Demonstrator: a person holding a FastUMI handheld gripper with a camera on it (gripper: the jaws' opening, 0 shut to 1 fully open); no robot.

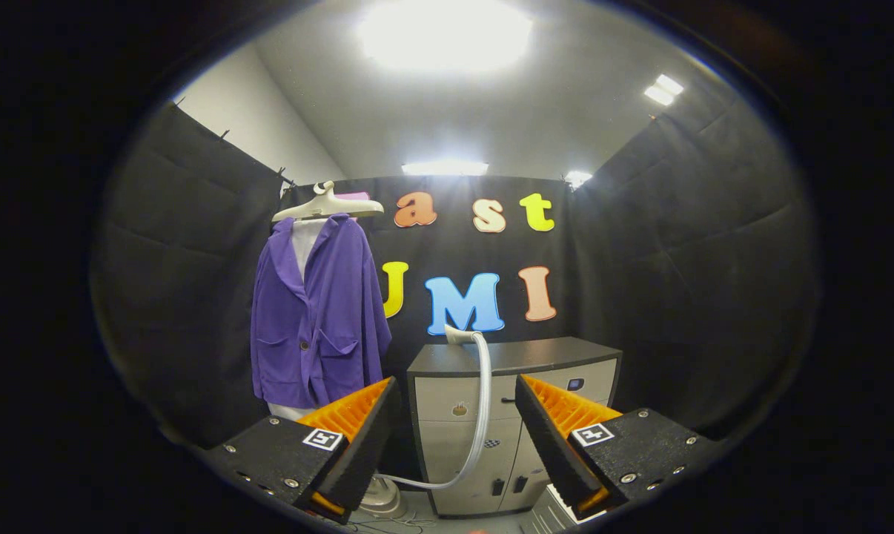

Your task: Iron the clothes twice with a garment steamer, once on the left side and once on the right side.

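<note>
1. Leftmost, a purple jacket [315, 315] hangs on a pale hanger [327, 206] against the black booth wall, beyond the fingers, over a white garment.
2. The gripper [456, 426] has its fingers spread apart, holding nothing.
3. Between and beyond them, the steamer's pale hose [479, 404] curves from its base [380, 498] on the floor up to the head [458, 334] resting on a grey cabinet [514, 415].

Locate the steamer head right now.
In the gripper view the steamer head lies on the cabinet top, beyond the open gripper, right of the purple jacket.
</note>
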